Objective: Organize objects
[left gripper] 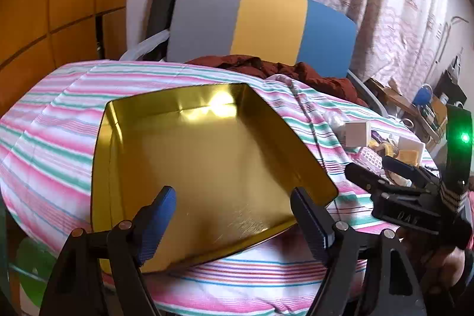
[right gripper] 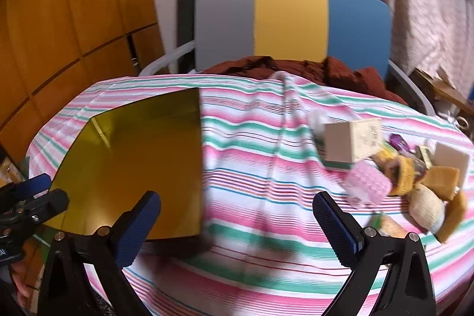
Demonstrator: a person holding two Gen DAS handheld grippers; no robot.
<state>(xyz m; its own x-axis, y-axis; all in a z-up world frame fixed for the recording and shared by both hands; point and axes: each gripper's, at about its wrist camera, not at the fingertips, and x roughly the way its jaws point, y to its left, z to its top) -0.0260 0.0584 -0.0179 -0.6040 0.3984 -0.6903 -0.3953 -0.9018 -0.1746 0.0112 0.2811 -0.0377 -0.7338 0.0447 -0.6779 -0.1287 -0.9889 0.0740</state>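
Left gripper (left gripper: 234,215) agape over gold tin (left gripper: 207,156), right gripper (right gripper: 237,219) agape above striped cloth (right gripper: 260,168).

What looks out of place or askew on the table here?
The gold tin is empty, while the small items sit in a loose heap on the striped cloth to its right. The cloth is creased. Nothing looks spilled or damaged.

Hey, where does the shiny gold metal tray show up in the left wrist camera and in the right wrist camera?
Left wrist view: the shiny gold metal tray fills the centre, directly ahead of the left gripper, empty.
Right wrist view: the same tray sits at the left, beside the open right gripper.
Shared landmark: the grey, yellow and blue panel behind the striped cloth.
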